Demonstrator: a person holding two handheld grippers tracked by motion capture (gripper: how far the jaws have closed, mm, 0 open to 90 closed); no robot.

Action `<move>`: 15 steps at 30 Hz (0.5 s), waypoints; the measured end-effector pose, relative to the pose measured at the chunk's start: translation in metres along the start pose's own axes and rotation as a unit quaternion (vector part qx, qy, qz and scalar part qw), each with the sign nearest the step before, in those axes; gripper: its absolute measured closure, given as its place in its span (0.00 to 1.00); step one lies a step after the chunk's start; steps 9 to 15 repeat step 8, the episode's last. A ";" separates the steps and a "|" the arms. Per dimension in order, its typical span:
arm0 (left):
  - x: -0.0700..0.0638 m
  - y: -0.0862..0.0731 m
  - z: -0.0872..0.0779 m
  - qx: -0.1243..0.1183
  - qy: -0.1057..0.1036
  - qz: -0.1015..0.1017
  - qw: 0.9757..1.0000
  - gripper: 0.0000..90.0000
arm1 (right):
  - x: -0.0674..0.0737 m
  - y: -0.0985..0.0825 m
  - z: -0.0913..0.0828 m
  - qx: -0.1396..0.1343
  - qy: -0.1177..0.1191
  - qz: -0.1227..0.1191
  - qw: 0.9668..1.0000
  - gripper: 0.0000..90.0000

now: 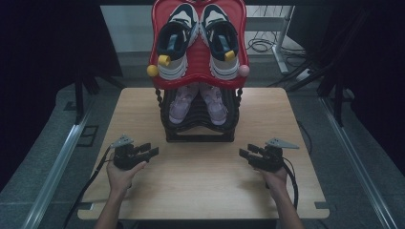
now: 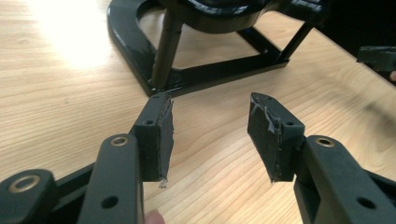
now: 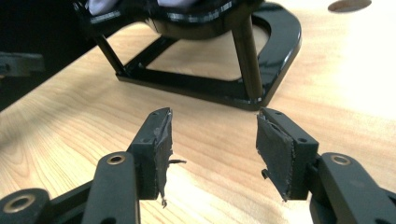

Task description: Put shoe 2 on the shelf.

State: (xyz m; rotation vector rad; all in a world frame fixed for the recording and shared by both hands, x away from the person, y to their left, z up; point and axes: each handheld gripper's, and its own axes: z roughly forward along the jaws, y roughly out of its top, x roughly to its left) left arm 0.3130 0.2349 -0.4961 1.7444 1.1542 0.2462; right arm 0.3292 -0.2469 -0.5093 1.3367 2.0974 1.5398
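Red top tray (image 1: 199,71); black rack (image 1: 198,128); pale pink shoes (image 1: 198,102); light wood table (image 1: 200,176).

I see a light wooden table (image 1: 200,181) with rounded corners and small notches cut into its near edge. Standing directly on it, toward the far side and centred, is a black shoe rack (image 1: 199,125); its glossy base frame (image 2: 205,74) rests flat on the wood. From the right gripper view I make out a round hole (image 3: 349,5) in the tabletop beyond the rack. The wood in front of the rack carries nothing else that I can see
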 end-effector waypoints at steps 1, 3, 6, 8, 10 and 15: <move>0.000 -0.001 -0.001 0.000 0.001 0.000 1.000 0.56 | 0.000 -0.002 0.001 0.001 -0.001 0.000 1.000 0.51; 0.001 -0.002 -0.002 0.000 -0.001 -0.002 1.000 0.56 | 0.000 -0.005 0.002 -0.002 0.000 -0.001 1.000 0.51; 0.002 -0.004 -0.003 -0.001 -0.001 -0.006 1.000 0.56 | 0.001 -0.006 0.003 0.003 -0.001 -0.007 1.000 0.51; 0.003 -0.004 -0.004 -0.002 0.001 -0.004 1.000 0.56 | 0.003 -0.006 0.002 -0.001 -0.004 -0.012 1.000 0.51; 0.003 -0.004 -0.004 -0.002 0.001 -0.004 1.000 0.56 | 0.003 -0.006 0.002 -0.001 -0.004 -0.012 1.000 0.51; 0.003 -0.004 -0.004 -0.002 0.001 -0.004 1.000 0.56 | 0.003 -0.006 0.002 -0.001 -0.004 -0.012 1.000 0.51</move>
